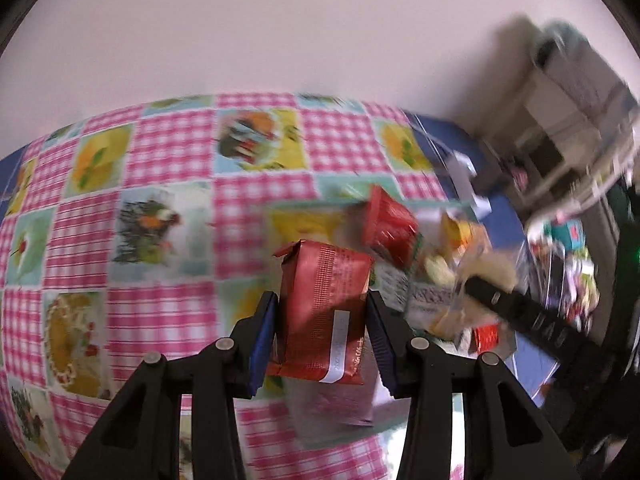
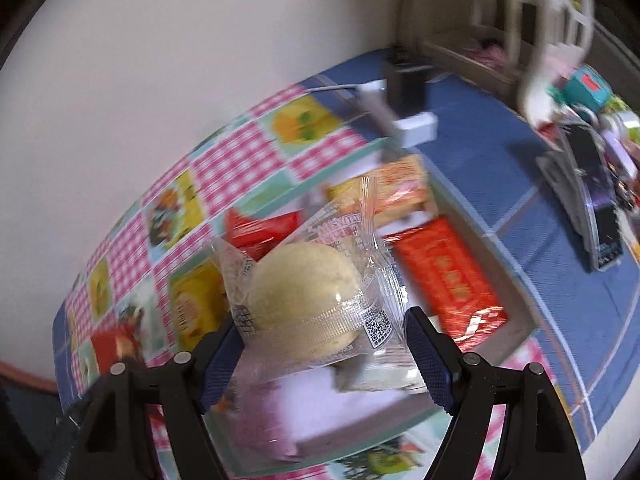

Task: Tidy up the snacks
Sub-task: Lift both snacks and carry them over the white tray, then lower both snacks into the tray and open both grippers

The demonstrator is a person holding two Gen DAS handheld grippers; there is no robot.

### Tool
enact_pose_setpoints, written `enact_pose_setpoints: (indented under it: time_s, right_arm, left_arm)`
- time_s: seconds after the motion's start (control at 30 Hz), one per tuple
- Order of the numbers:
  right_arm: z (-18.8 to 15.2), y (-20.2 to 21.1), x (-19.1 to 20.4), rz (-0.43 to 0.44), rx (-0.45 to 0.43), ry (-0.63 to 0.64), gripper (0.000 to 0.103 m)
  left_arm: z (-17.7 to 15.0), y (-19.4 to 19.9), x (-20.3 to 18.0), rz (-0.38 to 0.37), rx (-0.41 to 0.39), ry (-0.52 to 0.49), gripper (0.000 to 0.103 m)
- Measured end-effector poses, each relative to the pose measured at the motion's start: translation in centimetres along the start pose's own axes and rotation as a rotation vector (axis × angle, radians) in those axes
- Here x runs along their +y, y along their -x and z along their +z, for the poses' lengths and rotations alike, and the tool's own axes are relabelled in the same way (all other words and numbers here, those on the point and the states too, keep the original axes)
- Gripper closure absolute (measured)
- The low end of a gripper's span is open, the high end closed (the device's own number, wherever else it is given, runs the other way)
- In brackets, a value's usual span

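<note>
My left gripper (image 1: 322, 312) is shut on a dark red snack packet (image 1: 324, 312) and holds it above the table. My right gripper (image 2: 320, 332) is shut on a pale round bun in a clear wrapper (image 2: 308, 300). It holds the bun over a shallow tray (image 2: 516, 300) with several snacks in it, among them a red packet (image 2: 448, 280), an orange-yellow packet (image 2: 400, 188) and a yellow packet (image 2: 196, 304). In the left wrist view the right gripper with the bun (image 1: 488, 276) shows to the right, over the snack pile, beside another red packet (image 1: 390, 228).
The table has a pink checked cloth with fruit pictures (image 1: 168, 152) over a blue cover (image 2: 500, 160). A white power strip with a black plug (image 2: 404, 96) lies behind the tray. Cluttered items (image 2: 592, 200) and shelves (image 1: 568, 120) stand at the right. A pale wall is behind.
</note>
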State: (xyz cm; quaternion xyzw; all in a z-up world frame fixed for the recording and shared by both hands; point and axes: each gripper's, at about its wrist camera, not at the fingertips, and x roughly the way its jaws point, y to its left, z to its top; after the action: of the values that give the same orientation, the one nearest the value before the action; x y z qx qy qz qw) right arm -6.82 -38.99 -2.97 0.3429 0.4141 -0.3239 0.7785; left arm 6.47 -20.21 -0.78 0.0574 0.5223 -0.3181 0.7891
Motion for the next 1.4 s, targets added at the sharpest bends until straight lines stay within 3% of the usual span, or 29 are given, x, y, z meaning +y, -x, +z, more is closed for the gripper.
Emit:
enact_pose_setpoints:
  time_s: [0.2,0.33,0.7,0.97,1.03,1.1,1.4]
  right_arm:
    - [0.9,-0.7,-3.5,-0.069,0.013,-0.054,0.022]
    - [1.1,-2.0,-4.4,-0.059,0.046,-0.064,0.022]
    - [1.0,-4.0,-3.8,-0.036,0.091,-0.043,0.021]
    - [1.2,-4.1,-3.2,-0.049,0.092,-0.027,0.019]
    - [1.2,-4.1,-3.2,-0.053,0.091,-0.026,0.017]
    - [1.2,-4.0,-3.3,-0.047,0.091,-0.029,0.015]
    - [0.5,-3.0,-3.1,-0.04,0.063,-0.008,0.003]
  left_arm:
    - [-0.5,-2.3,-2.2,-0.011,0.043,-0.023,0.057]
    - [-0.1,-3.1,-3.0,-0.004,0.034,-0.02,0.057]
    - [0.6,-6.1,-3.7,0.008,0.044,-0.014,0.057]
    - [0.7,-5.3,-3.8,0.023,0.023,-0.022,0.057]
    - [0.7,-4.9,-3.8,0.025,0.021,-0.024,0.054]
    - [0.7,-4.5,-3.7,0.025,0.021,-0.015,0.044]
    - [0.5,-2.0,-1.7,0.089,0.002,0.051,0.028]
